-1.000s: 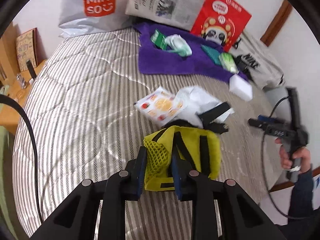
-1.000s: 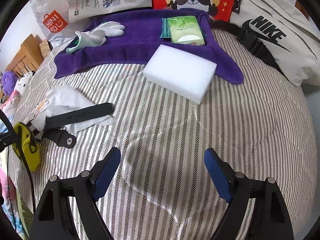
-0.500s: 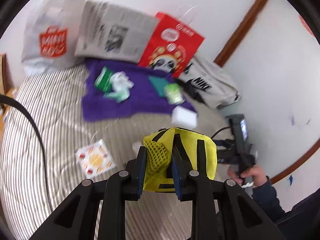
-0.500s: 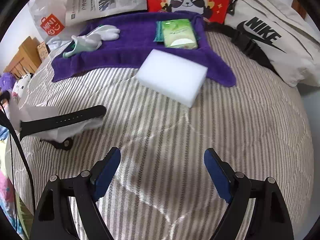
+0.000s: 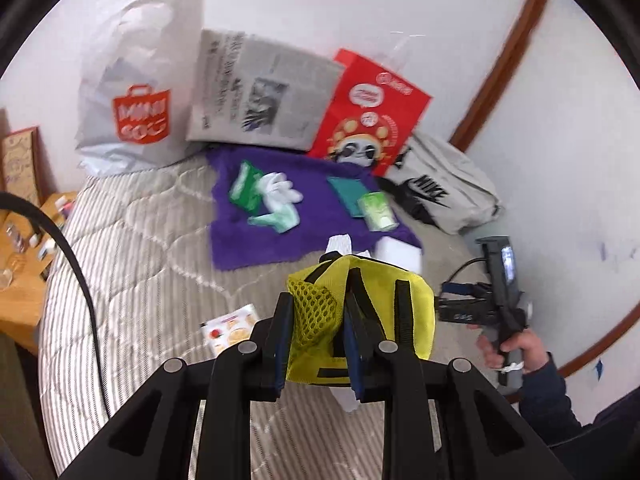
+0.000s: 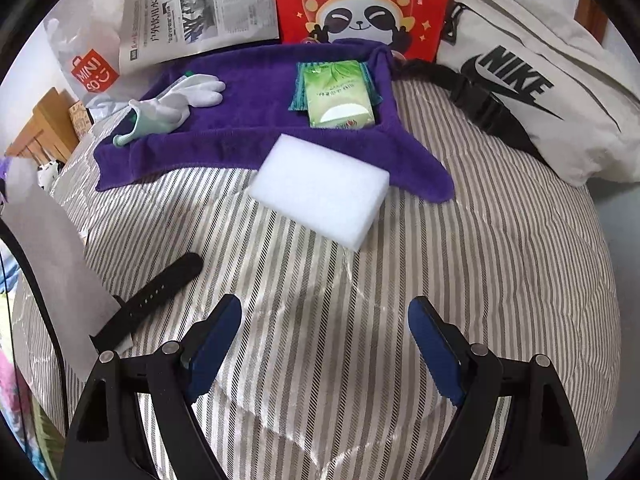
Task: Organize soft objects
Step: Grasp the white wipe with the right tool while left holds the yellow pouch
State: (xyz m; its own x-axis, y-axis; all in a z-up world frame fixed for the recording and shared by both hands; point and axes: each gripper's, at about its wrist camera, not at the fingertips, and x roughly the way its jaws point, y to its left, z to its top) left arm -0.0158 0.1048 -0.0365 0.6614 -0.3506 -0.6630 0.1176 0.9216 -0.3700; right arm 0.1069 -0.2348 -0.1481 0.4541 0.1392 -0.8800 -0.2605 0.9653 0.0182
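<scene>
My left gripper [image 5: 316,320] is shut on a yellow mesh pouch with black straps [image 5: 408,312], held up above the striped bed [image 5: 132,256]. Beyond it lies a purple towel [image 5: 320,220] carrying a white glove [image 5: 280,196], a green packet [image 5: 245,186] and a green tissue pack [image 5: 376,210]. In the right wrist view my right gripper [image 6: 324,332] stands open over bare bedding, short of a white sponge block [image 6: 320,190] that rests on the purple towel's [image 6: 256,80] front edge. The glove [image 6: 176,100] and tissue pack [image 6: 340,96] lie on that towel.
A black strap [image 6: 156,292] and white paper [image 6: 52,260] lie left of my right gripper. A Miniso bag [image 5: 136,100], newspaper [image 5: 256,96], red panda bag [image 5: 368,108] and Nike bag [image 6: 536,92] line the wall. A sticker sheet [image 5: 232,328] lies on the bed. A hand [image 5: 508,344] holds the other gripper.
My left gripper has risen with the yellow pouch and tilted up, so the wall and bags now fill more of its view. The right gripper drifted slightly toward the sponge, still open.
</scene>
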